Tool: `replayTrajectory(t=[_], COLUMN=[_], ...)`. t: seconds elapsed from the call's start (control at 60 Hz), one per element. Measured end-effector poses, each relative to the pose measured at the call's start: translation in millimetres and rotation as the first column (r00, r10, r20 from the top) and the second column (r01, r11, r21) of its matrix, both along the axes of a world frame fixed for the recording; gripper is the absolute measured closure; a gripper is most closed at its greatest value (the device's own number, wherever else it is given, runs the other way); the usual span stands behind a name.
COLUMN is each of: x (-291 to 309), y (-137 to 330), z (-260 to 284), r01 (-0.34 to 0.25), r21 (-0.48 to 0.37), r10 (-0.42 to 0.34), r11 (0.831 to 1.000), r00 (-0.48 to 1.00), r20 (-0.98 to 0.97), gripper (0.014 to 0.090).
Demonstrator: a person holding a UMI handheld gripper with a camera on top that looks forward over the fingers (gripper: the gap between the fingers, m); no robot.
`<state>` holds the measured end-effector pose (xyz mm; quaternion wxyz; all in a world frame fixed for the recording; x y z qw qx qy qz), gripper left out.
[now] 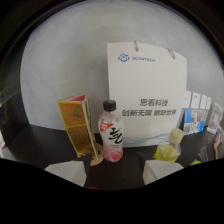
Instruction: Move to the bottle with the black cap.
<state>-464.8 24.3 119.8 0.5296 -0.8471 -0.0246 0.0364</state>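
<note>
Claw (112,176) open; black-capped bottle (111,134) just ahead, apart.

A large white paper bag (146,97) with blue printing and looped handles stands against a pale wall (65,65). Near it, a yellow and red carton (77,125) stands tilted on the dark table (45,145). A yellow bottle (170,147) with a pale cap sits below the bag. Beyond stand what may be small leaflets (200,112).
</note>
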Motion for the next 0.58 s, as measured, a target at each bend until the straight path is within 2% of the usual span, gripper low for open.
replayTrajectory(t=[0.2,0.583], x=[-9,-17], y=[18,25], z=[-14,-21], r01=[-0.006,-0.014], r21=[-0.023,-0.03], r10=[0.007,0.015], r11=[1.0,0.999], r00=[1.0,0.999], r20=[0.023,0.049], gripper=[0.019,0.0196])
